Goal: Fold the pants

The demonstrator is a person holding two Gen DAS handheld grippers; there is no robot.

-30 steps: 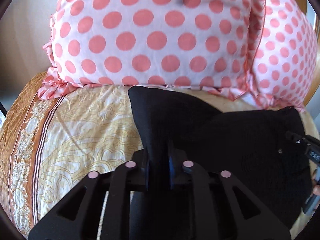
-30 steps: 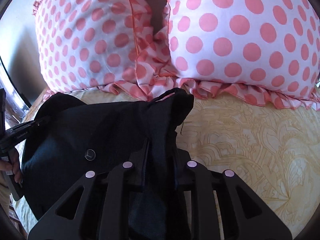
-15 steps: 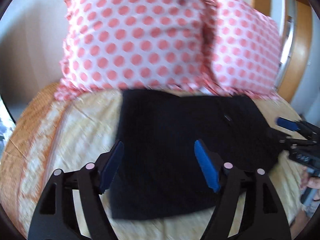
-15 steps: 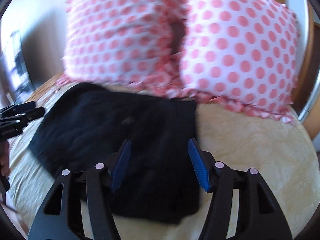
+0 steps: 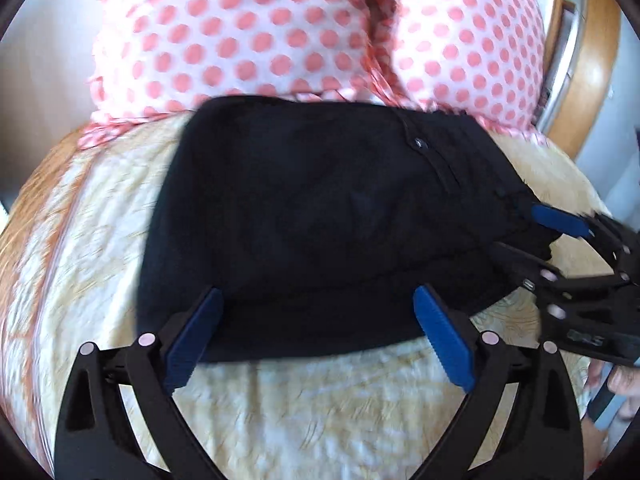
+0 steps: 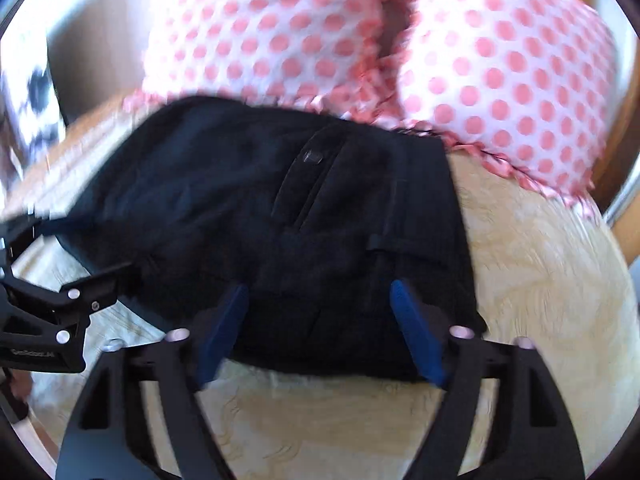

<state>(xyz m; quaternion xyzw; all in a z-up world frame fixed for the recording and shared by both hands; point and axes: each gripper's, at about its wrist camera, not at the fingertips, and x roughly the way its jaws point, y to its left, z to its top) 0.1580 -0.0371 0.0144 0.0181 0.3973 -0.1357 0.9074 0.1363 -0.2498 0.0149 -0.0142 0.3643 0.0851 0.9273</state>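
The black pants [image 5: 320, 224] lie folded in a compact rectangle on the bed, a button showing near the far edge; they also show in the right wrist view [image 6: 280, 232]. My left gripper [image 5: 316, 320] is open and empty, held above the near edge of the pants. My right gripper [image 6: 320, 312] is open and empty above the near right part of the pants. The right gripper also shows at the right of the left wrist view [image 5: 536, 236], open at the pants' right edge. The left gripper shows at the left of the right wrist view [image 6: 80, 248].
Two white pillows with pink dots [image 5: 248, 32] [image 6: 500, 60] stand against the headboard just behind the pants. The cream patterned bedspread [image 5: 312, 412] spreads around. A wooden bed frame [image 5: 584, 60] rises at the right.
Both grippers were shut on the pants a second ago. They opened, let the cloth drop flat, and pulled back toward me. The pants now lie folded on the bed.
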